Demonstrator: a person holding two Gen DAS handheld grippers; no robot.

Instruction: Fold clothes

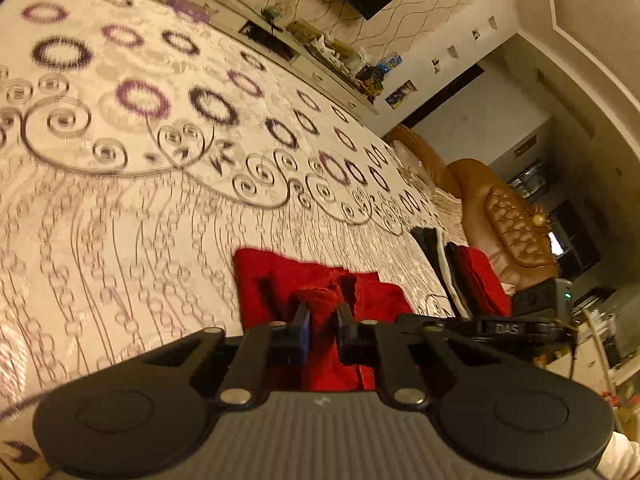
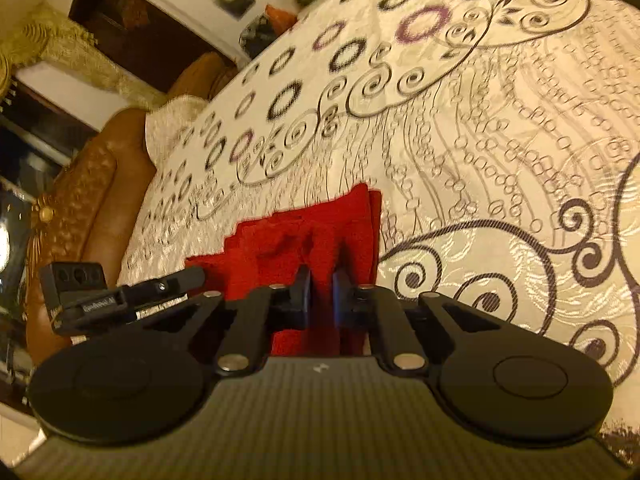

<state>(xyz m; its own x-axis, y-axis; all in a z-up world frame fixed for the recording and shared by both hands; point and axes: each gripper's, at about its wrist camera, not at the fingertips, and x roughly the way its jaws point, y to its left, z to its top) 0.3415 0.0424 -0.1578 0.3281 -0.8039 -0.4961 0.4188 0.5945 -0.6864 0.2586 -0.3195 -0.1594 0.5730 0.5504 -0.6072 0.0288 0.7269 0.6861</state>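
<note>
Red garment (image 1: 320,292) lies on the patterned bedspread (image 1: 120,200), bunched between the clenched left gripper (image 1: 320,312) and right gripper (image 2: 322,276); uneven pulling could slip it loose, skewing the fold.

Both wrist views close, tilted, sharing red garment (image 1: 320,280), bedspread (image 2: 480,140)
</note>
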